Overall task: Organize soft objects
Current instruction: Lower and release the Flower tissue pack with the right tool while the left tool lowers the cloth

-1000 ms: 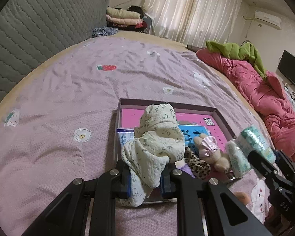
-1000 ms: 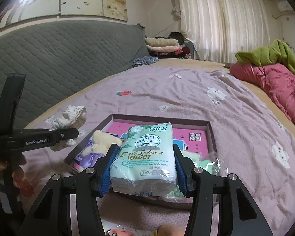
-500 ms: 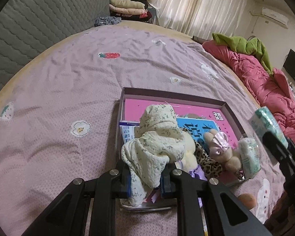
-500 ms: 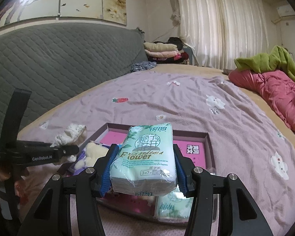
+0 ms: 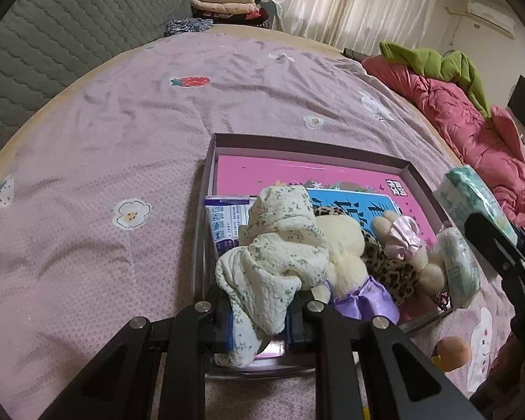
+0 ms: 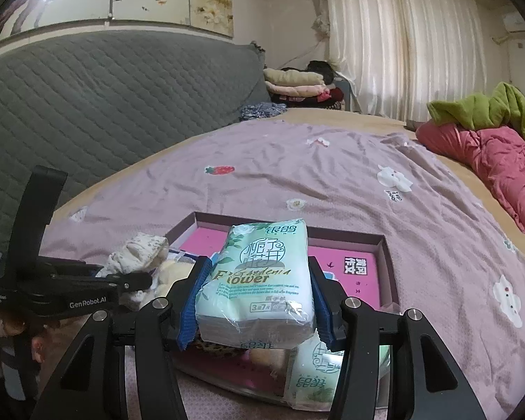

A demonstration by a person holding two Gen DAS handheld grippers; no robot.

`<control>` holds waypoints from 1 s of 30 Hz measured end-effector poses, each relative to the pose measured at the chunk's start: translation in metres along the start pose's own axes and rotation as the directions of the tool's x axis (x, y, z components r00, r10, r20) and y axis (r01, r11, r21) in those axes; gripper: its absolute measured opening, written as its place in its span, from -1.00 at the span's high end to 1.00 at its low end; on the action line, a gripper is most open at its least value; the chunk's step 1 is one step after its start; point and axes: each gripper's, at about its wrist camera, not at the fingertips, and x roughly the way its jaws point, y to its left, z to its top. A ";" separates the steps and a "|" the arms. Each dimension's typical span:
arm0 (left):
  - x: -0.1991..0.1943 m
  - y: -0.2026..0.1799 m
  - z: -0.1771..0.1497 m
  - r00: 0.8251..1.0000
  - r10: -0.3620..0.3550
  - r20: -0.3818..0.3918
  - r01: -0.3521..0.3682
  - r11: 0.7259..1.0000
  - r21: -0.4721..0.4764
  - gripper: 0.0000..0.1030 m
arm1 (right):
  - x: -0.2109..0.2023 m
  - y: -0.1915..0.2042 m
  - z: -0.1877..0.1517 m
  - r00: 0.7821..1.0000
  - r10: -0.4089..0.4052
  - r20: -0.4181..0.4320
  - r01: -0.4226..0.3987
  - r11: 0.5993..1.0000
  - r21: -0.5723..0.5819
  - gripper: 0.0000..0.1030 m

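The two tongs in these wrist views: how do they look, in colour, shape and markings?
The left tongs and the right tongs are both matte black frames of angular struts with triangular cut-outs, joined by round silver bolts. The fingers carry ribbed blue pads. Seen from the right wrist view, the left tool's side bears white lettering, "GenRobot.AI".

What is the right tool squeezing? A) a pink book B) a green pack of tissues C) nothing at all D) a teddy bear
B: the right tool has its blue pads pressed on both sides of the green pack of tissues, held up above the box.
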 end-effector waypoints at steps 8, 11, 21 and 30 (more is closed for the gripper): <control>0.000 -0.005 -0.003 1.000 0.004 -0.003 -0.004 1.000 0.022 0.61 | 0.011 0.001 -0.008 0.998 -0.030 -0.052 0.030 0.999 -0.011 -0.07; 0.004 -0.007 -0.005 1.000 -0.007 -0.024 0.008 1.000 0.026 0.61 | 0.018 0.003 -0.011 0.996 -0.036 -0.078 0.034 0.999 -0.018 -0.07; 0.005 -0.010 -0.006 1.000 0.005 -0.023 -0.005 0.999 0.037 0.59 | 0.035 0.012 -0.022 0.986 -0.054 -0.155 0.044 0.997 -0.066 -0.07; 0.004 -0.009 -0.005 1.000 -0.012 -0.020 0.013 1.000 0.024 0.43 | 0.033 0.014 -0.022 0.989 -0.042 -0.144 0.032 0.997 -0.070 -0.33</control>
